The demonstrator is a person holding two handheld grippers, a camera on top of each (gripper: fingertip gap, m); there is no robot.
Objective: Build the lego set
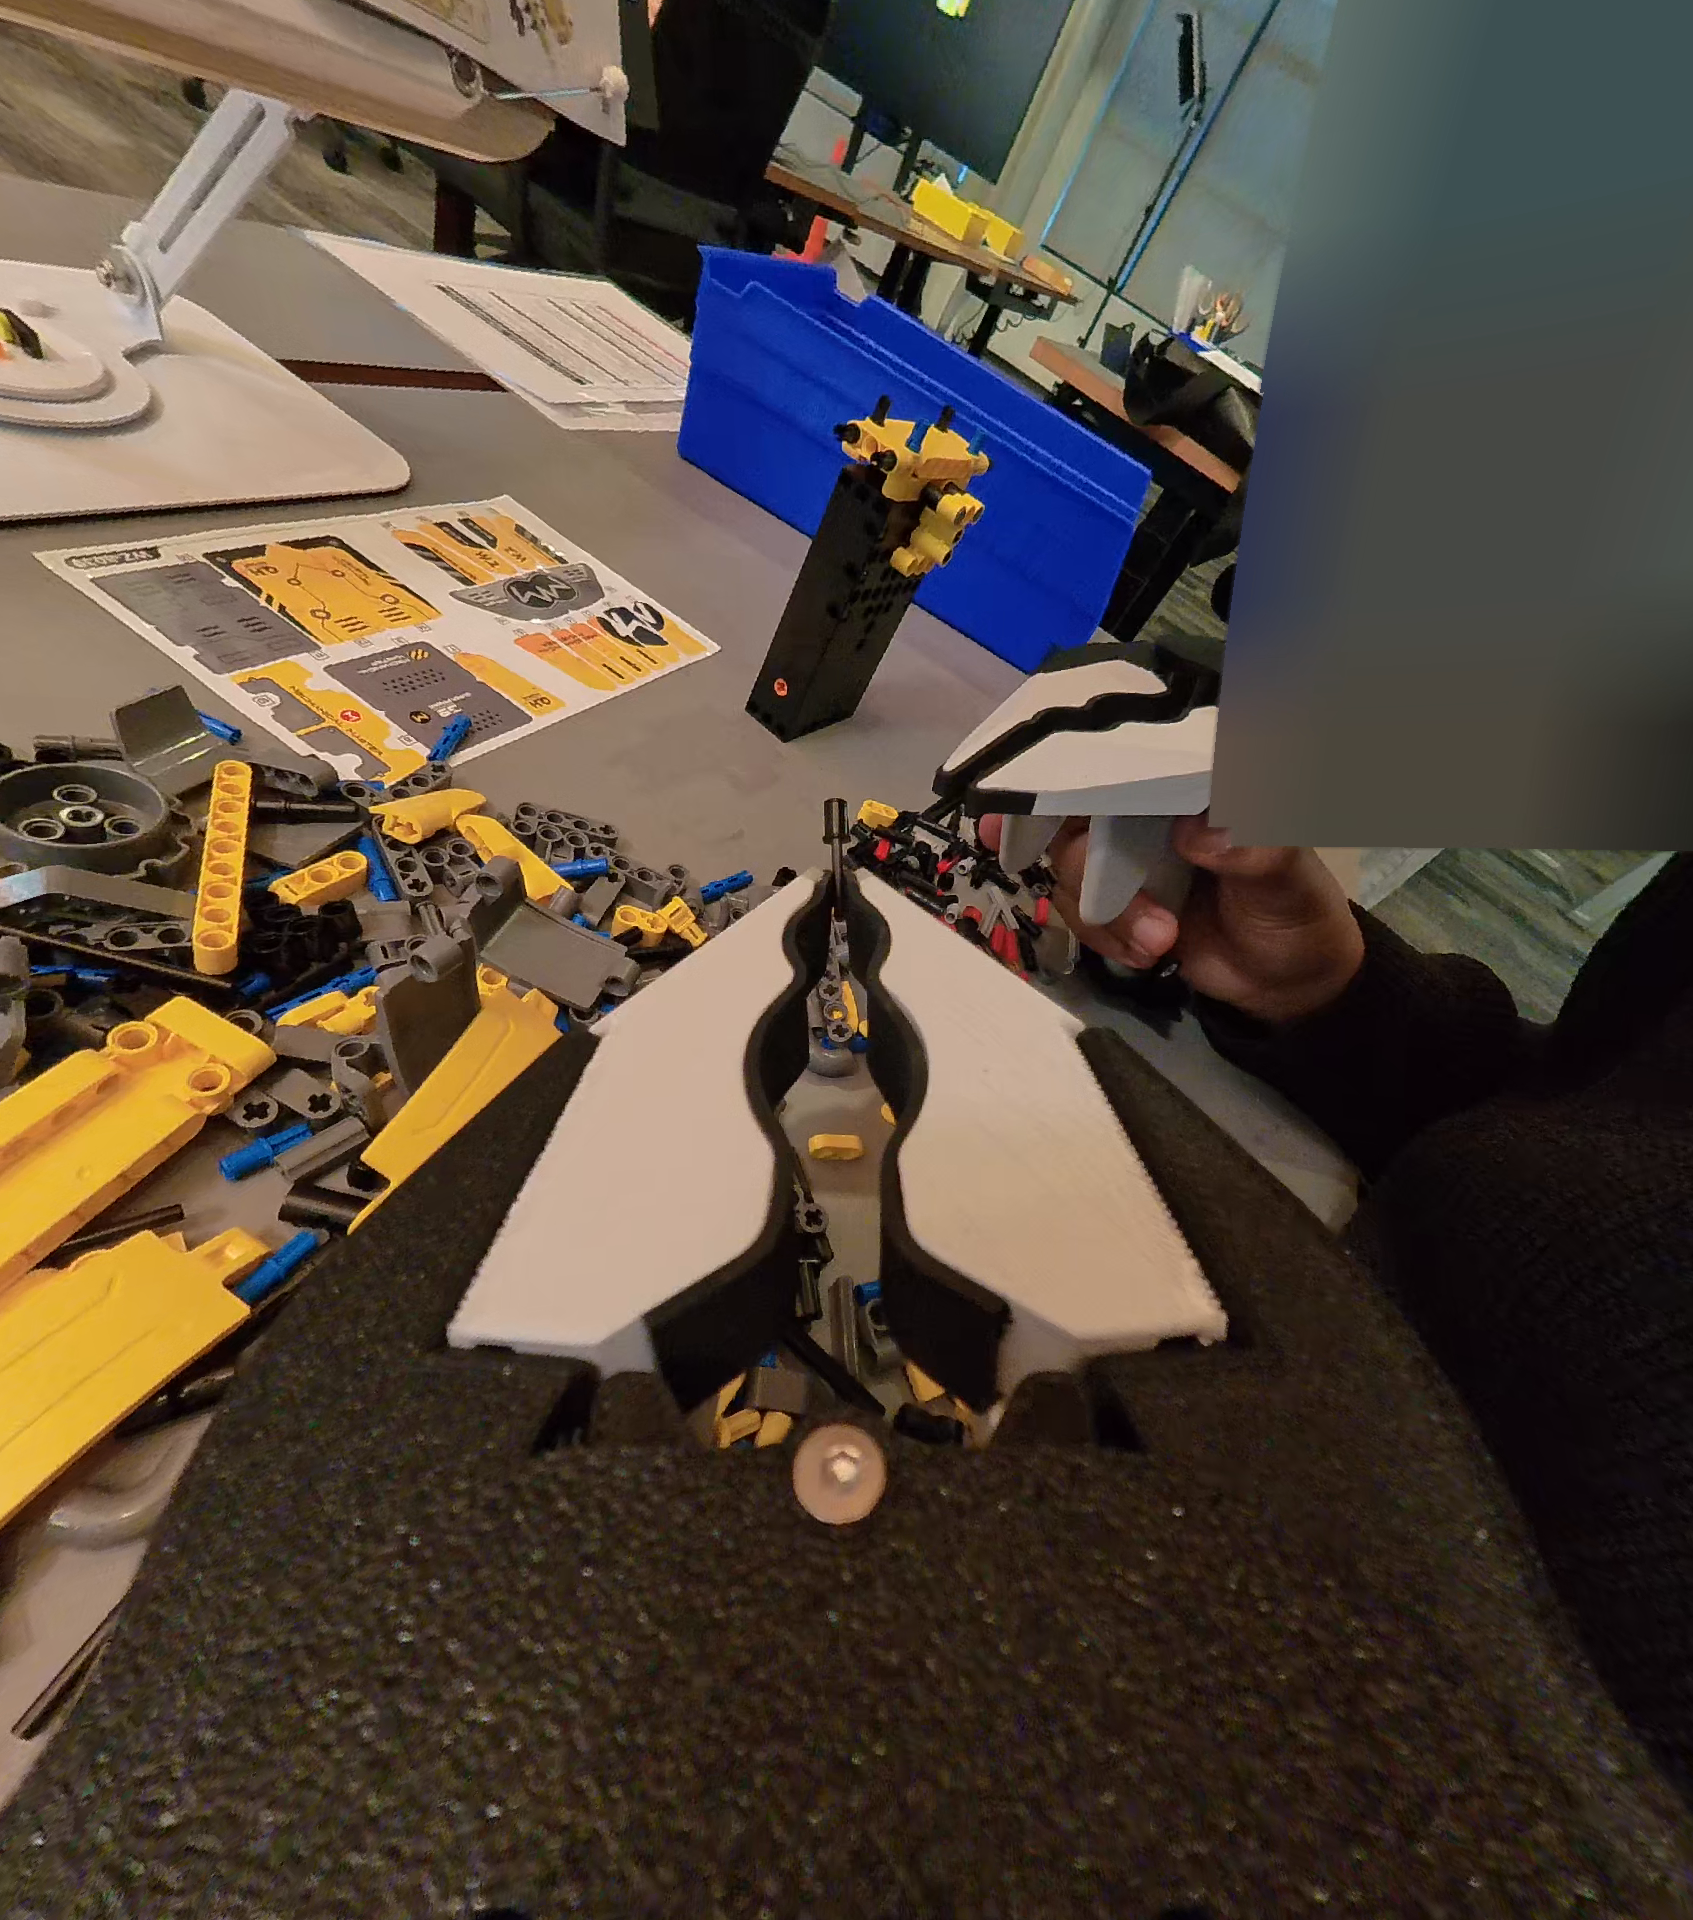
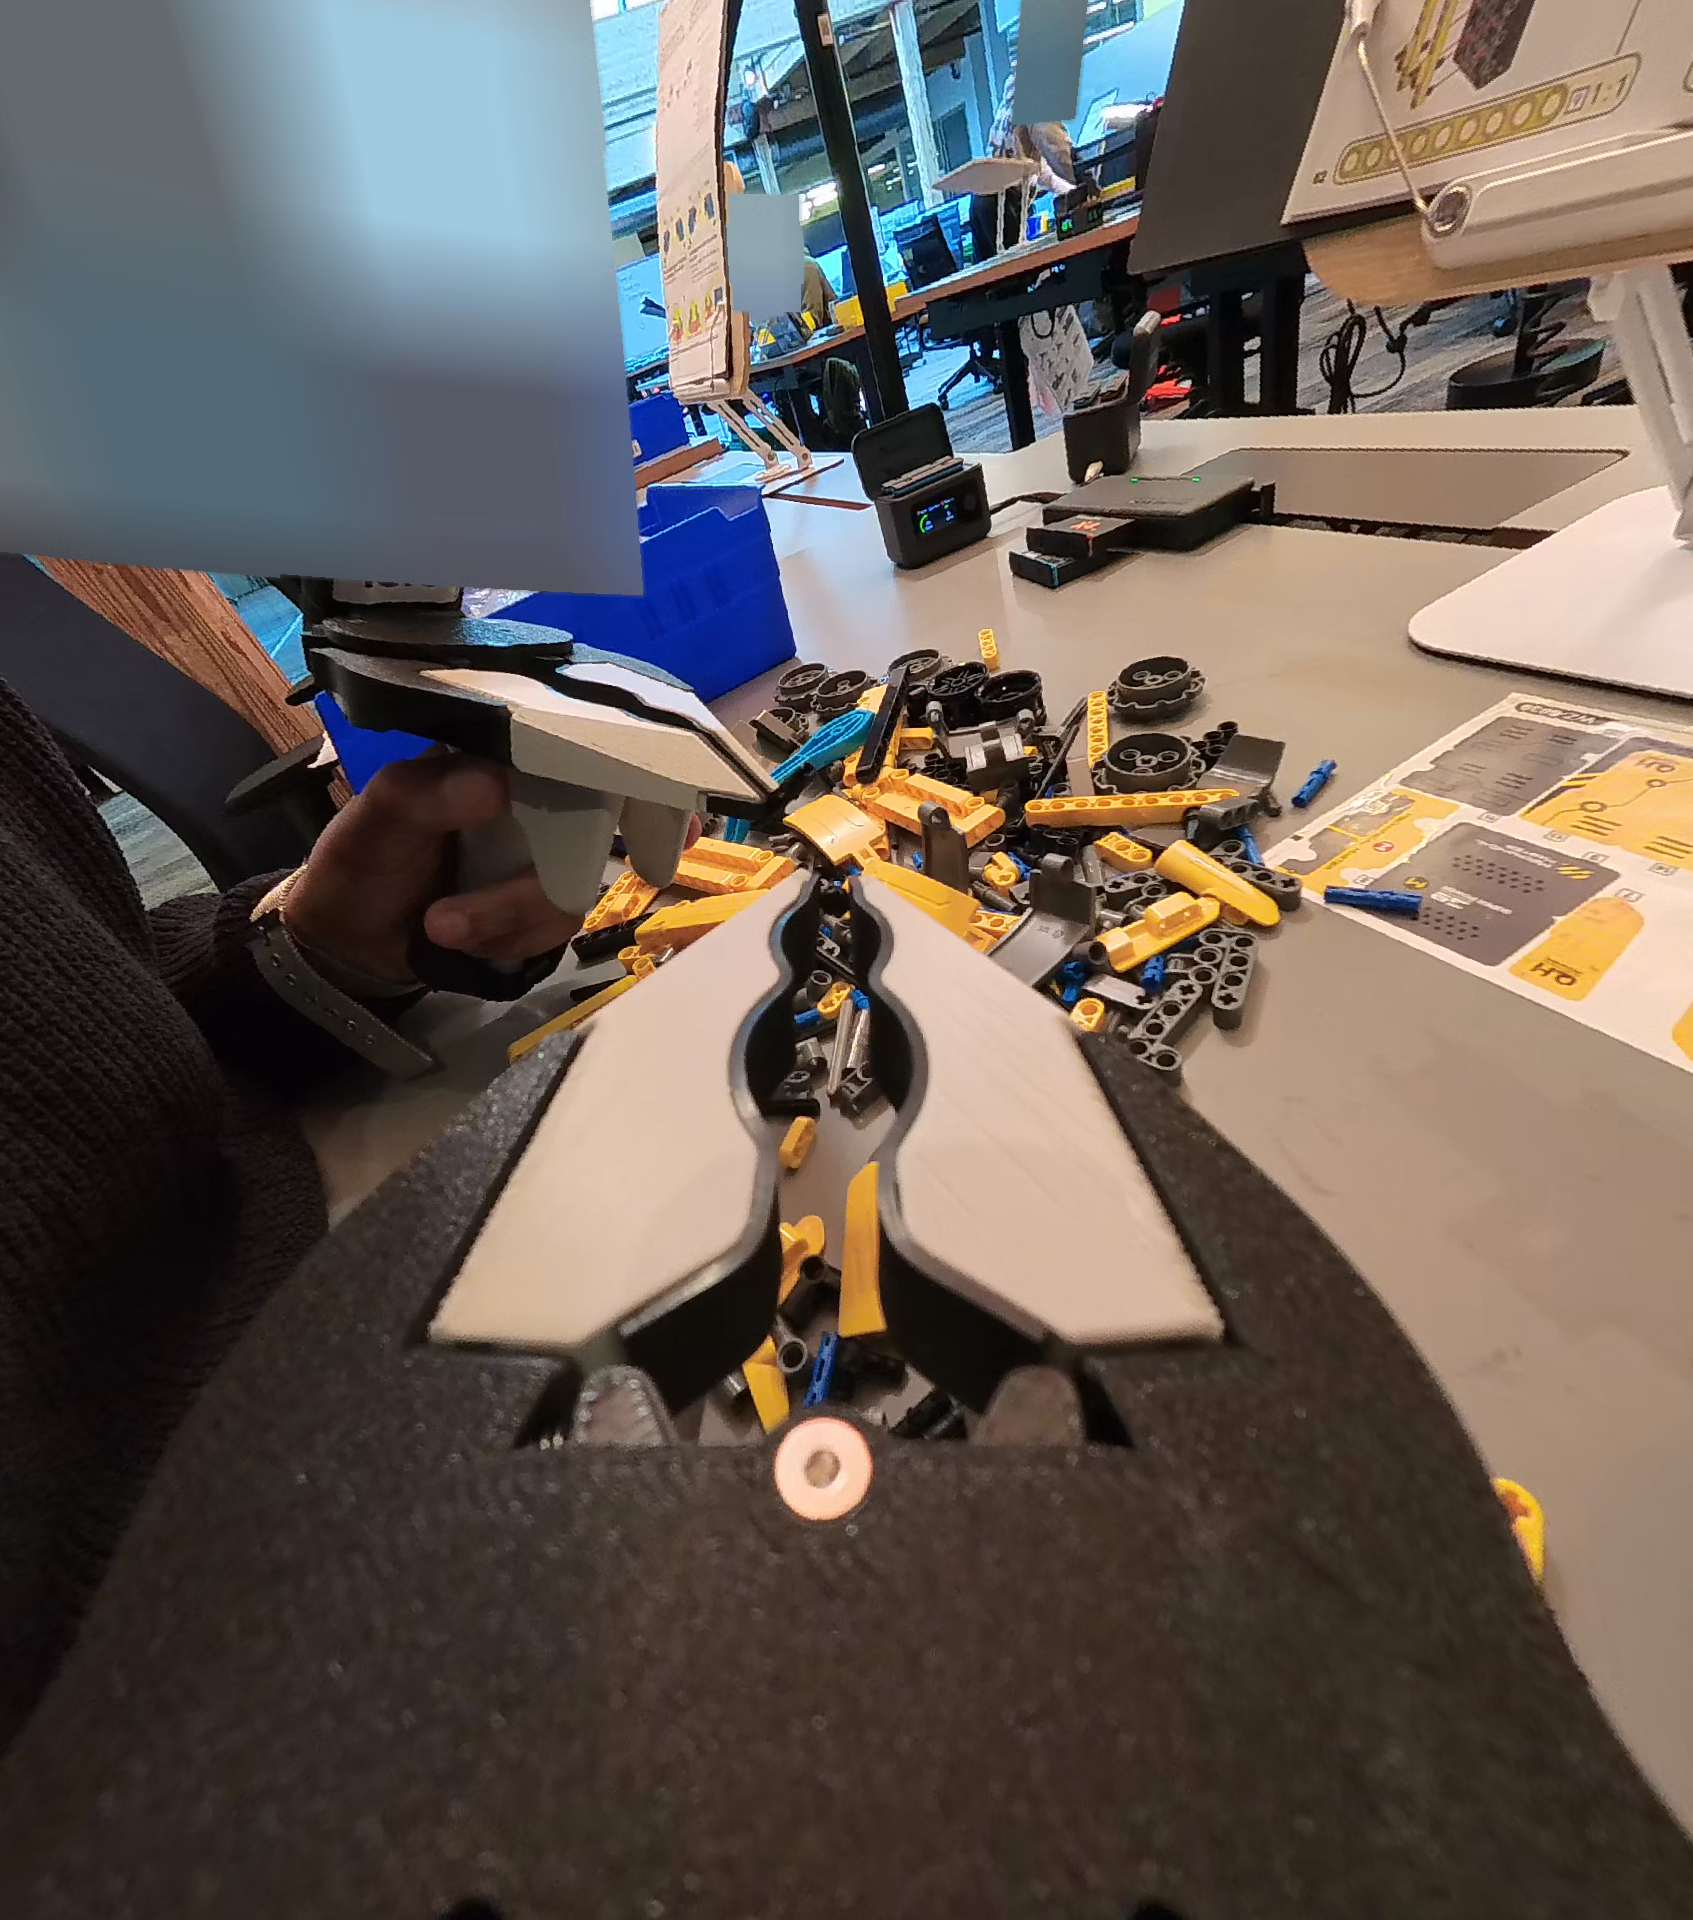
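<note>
My left gripper (image 1: 835, 891) is shut on a thin black axle (image 1: 834, 836) that stands up out of its tips, above the right edge of a heap of yellow, grey, black and blue building parts (image 1: 302, 935). It also shows in the right wrist view (image 2: 764, 798), held in a hand. My right gripper (image 2: 833, 883) has its jaws almost together over the same heap (image 2: 1029, 831); I see nothing clearly held. In the left wrist view it (image 1: 946, 795) hovers over a small cluster of black and red pins (image 1: 946, 883).
A black block tower with a yellow top (image 1: 852, 582) stands beyond the heap, with a blue bin (image 1: 821, 374) behind it. A sticker sheet (image 1: 374, 613) lies flat. A white stand base (image 1: 94, 416) holds an instruction booklet. Black electronic boxes (image 2: 925, 499) sit at the far edge. The left gripper's tips are roughly 5 cm from the right gripper's.
</note>
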